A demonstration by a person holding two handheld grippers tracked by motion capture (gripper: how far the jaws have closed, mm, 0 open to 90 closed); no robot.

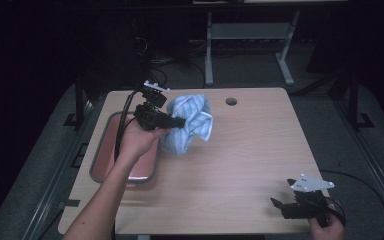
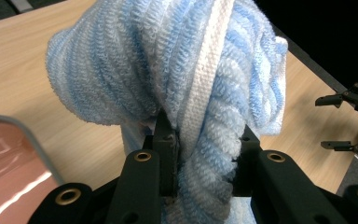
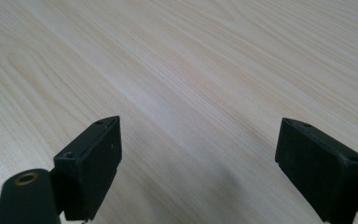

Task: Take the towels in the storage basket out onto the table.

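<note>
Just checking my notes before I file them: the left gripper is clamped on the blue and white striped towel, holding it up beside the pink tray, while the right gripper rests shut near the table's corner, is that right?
Nearly. The right gripper is open: the right gripper view shows its jaws wide apart over bare table. The left gripper is indeed clamped on the towel, beside the pink tray.

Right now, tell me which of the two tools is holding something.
The left tool, beside the pink tray: its jaws are clamped on the blue-and-white striped towel, lifted off the table. The right tool sits open and holds nothing at the table's near right corner.
</note>
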